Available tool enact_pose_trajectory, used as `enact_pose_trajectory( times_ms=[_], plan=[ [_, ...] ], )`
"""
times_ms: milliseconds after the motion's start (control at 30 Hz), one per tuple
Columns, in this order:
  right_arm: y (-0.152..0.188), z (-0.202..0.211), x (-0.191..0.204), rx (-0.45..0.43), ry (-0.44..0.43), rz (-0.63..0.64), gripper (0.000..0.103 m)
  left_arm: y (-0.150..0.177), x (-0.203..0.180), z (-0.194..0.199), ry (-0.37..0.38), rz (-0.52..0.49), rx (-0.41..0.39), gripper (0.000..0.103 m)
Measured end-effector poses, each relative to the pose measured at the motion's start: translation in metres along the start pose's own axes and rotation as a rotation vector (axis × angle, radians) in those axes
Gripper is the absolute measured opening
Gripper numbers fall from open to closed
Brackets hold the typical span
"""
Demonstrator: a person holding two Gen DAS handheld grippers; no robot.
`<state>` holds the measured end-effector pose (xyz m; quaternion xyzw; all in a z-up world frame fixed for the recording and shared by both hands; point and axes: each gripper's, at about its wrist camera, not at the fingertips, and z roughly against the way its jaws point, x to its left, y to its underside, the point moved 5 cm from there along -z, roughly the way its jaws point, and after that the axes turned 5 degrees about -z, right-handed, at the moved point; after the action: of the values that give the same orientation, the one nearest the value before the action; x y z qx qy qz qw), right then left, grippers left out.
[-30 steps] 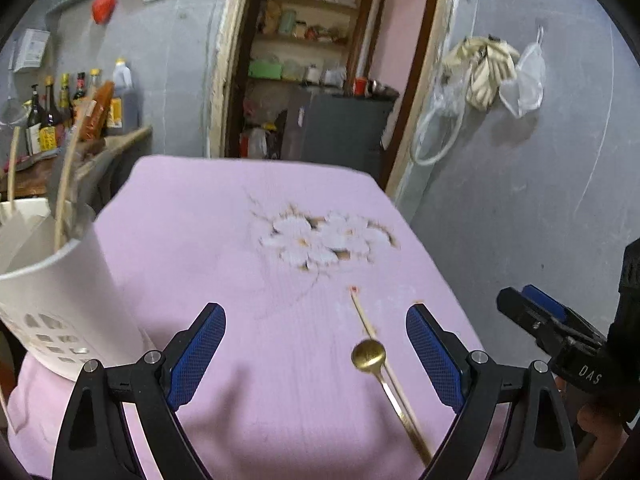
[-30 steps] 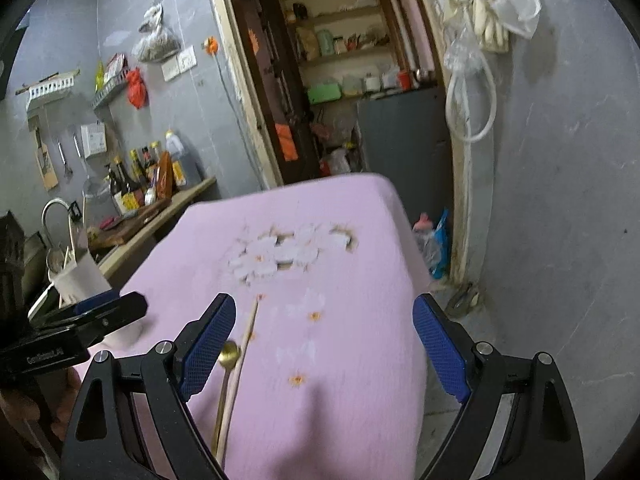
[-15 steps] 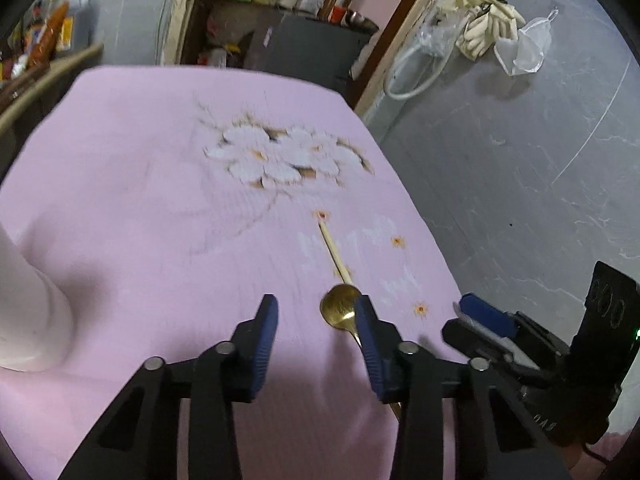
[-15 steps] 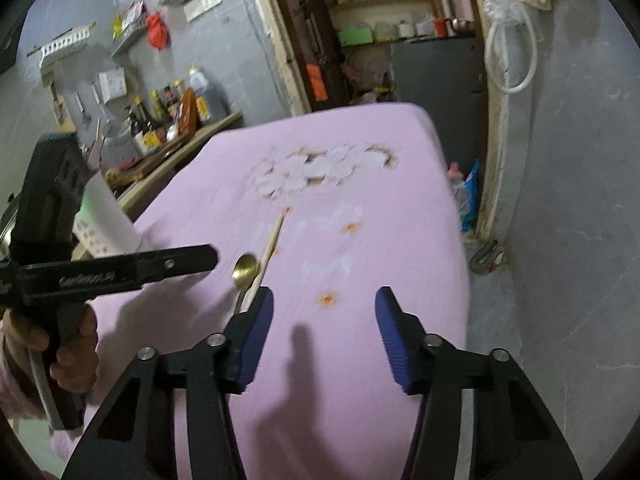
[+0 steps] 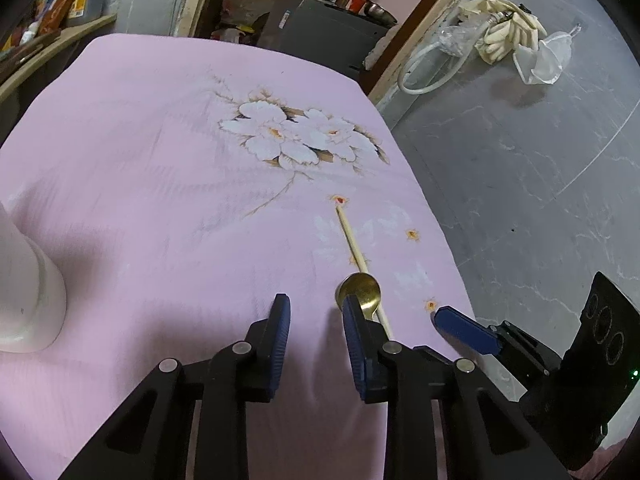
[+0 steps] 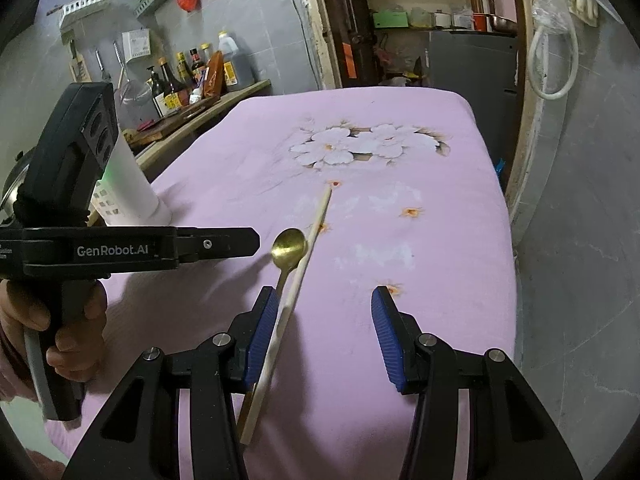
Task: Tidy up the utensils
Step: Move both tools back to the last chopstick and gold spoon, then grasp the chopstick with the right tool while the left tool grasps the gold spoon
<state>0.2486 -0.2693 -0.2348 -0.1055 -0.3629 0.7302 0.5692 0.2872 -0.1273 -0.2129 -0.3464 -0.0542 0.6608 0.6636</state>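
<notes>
Pink cloth with a white flower print covers the surface (image 5: pixel 132 152), and in our left wrist view its right edge drops to grey floor at the right of the frame, while the far edge meets a doorway with shelves at the top. Bare cloth fills the centre and left of that frame.

Our left claw (image 5: pixel 314 344) sits at the bottom centre, its blue pads partly parted with nothing between them. Just beyond its right pad lies the gold spoon (image 5: pixel 360 288), bowl toward the top of the frame, with a pale chopstick (image 5: pixel 352 240) running alongside it — the two look to be touching.

In the right wrist view our right claw (image 6: pixel 324 336) stands wide open at the bottom centre; the chopstick (image 6: pixel 296 280) passes just inside its left pad, the spoon (image 6: pixel 289 250) above.

A white holder (image 6: pixel 128 188) stands at the left of that frame, half hidden behind the left claw (image 6: pixel 236 242) — we cannot tell its contents.
</notes>
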Motion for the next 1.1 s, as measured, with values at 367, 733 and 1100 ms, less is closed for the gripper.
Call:
enact_pose_trajectory(
  times_ms=[367, 733, 1100],
  plan=[
    [0.002, -0.002, 0.014, 0.051, 0.156, 0.090, 0.044, 0.000, 0.000, 0.001, 0.025, -0.003, 0.002, 0.025],
    [0.000, 0.013, -0.011, 0.029, 0.254, 0.051, 0.019, -0.003, -0.009, -0.011, 0.062, -0.034, 0.044, 0.025],
    [-0.005, 0.013, -0.037, 0.057, 0.131, -0.059, 0.011, -0.014, -0.018, -0.025, 0.060, -0.071, 0.087, 0.025]
  ],
)
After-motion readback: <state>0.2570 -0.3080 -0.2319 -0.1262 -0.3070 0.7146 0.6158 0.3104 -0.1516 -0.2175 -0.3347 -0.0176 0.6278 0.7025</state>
